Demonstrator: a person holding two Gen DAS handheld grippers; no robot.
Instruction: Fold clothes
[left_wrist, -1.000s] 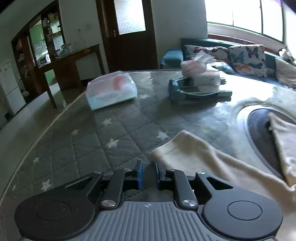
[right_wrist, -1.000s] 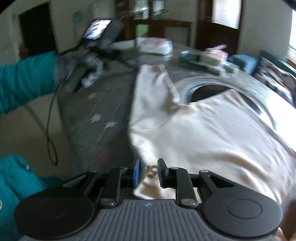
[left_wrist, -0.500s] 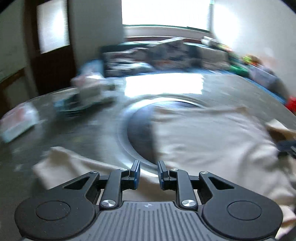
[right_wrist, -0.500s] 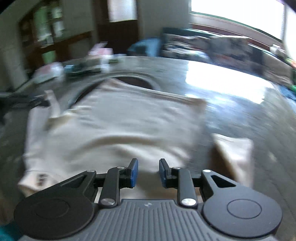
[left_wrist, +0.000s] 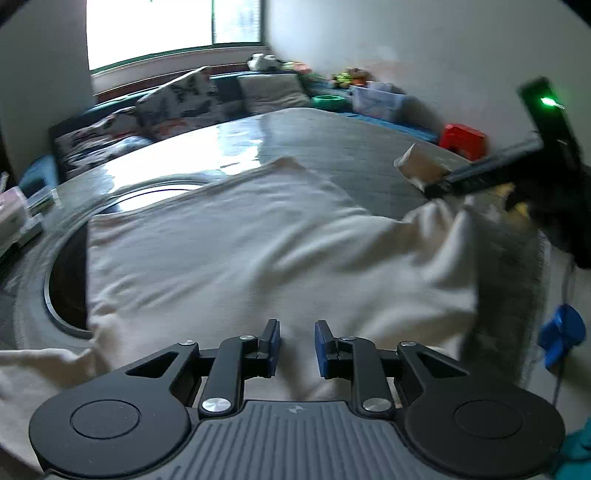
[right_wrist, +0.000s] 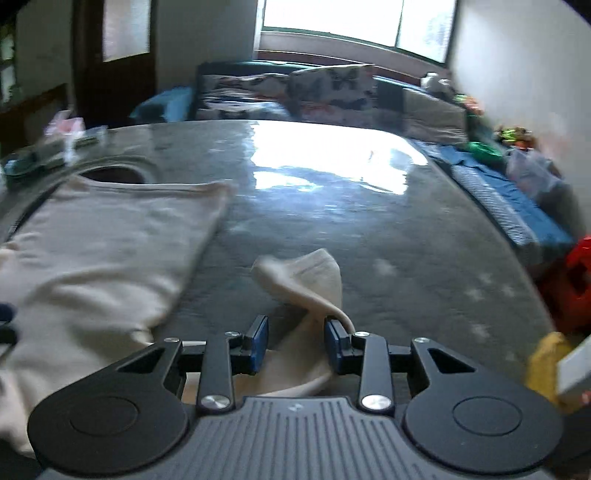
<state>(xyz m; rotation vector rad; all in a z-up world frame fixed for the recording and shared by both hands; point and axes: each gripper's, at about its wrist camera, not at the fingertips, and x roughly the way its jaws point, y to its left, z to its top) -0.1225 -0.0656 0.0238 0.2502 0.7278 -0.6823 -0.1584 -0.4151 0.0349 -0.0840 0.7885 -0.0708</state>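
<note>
A cream long-sleeved top (left_wrist: 240, 251) lies spread on the round grey quilted table (left_wrist: 351, 147). My left gripper (left_wrist: 296, 349) hovers open over its near edge, nothing between the fingers. In the right wrist view the top's body (right_wrist: 96, 251) lies at the left and one sleeve (right_wrist: 310, 284) runs out to the right. My right gripper (right_wrist: 295, 343) is open with the sleeve lying between its blue pads (right_wrist: 258, 343), not pinched. The right gripper also shows at the far right of the left wrist view (left_wrist: 443, 184), over the raised sleeve end (left_wrist: 421, 166).
A round dark inset (left_wrist: 62, 280) sits in the table, partly under the top. Tissue packs and boxes (right_wrist: 55, 144) stand at the table's far left. A sofa with cushions (right_wrist: 295, 92) lies beyond. A red stool (left_wrist: 463, 140) stands off the right edge.
Both grippers have swung round to the right across the table. The left one went from the left sleeve to the top's body; the right one went from the hem to the right sleeve and opened wider.
</note>
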